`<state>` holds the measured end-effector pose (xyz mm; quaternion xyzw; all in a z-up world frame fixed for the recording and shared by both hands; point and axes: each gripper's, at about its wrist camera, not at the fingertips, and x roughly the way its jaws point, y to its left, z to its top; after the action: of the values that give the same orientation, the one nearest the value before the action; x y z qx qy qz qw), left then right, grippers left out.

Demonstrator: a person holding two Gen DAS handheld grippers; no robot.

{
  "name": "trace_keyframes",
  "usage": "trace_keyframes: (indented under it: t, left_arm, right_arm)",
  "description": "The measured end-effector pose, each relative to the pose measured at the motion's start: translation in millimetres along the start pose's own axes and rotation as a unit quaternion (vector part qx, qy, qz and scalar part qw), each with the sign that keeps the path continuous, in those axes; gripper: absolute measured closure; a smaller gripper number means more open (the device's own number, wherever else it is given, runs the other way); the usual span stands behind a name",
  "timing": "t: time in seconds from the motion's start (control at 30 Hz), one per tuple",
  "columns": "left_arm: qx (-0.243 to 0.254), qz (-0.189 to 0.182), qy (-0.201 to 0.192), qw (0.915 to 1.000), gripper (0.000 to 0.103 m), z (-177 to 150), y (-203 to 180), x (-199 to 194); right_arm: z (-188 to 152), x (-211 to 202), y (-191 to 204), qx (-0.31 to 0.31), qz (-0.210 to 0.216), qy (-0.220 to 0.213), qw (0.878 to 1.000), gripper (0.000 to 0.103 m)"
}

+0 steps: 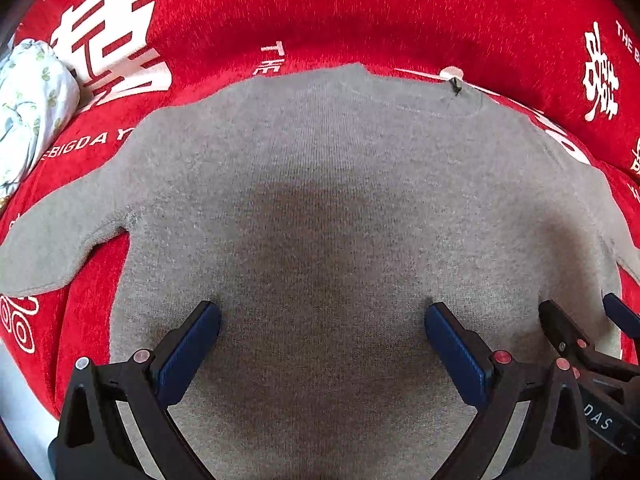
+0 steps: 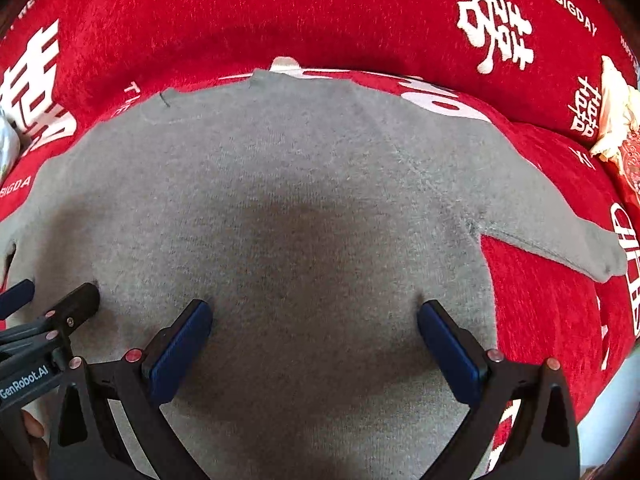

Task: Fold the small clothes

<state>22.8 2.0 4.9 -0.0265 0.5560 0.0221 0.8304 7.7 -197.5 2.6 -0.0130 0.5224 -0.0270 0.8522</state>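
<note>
- Sweater (image 1: 320, 208), grey knit, lies spread flat on a red blanket (image 1: 360, 12); both claws hover over its lower body, side by side
- left gripper (image 1: 322, 344) spread wide, holding nothing; right gripper (image 2: 314, 340) likewise released
- soft, light, limp cloth by the look of it; likely to sag and drag on the plush; pinch at hem corners or cuffs
- sleeves (image 2: 560, 236) splay outward; collar (image 1: 452, 92) farthest
- floral bundle (image 1: 32, 96) at far left
</note>
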Motion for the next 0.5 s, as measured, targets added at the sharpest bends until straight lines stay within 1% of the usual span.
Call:
trace_keyframes:
  t: [0.2,0.33,0.5]
  left_arm:
    - [-0.002,0.002,0.015,0.9999,0.000,4,-1,1]
    - [-0.005,0.006,0.018,0.9998,0.000,5,-2,0]
    - [-0.013,0.010,0.033,0.9993,0.000,6,0,-2]
  right_arm:
    - [3,-1,0,-0.010,0.010,0.006,1.000,0.000]
    - [3,-7,4,-0.014,0.026,-0.001,1.000,0.000]
    - [4,-14,14,-0.029,0.025,-0.014,0.999,0.000]
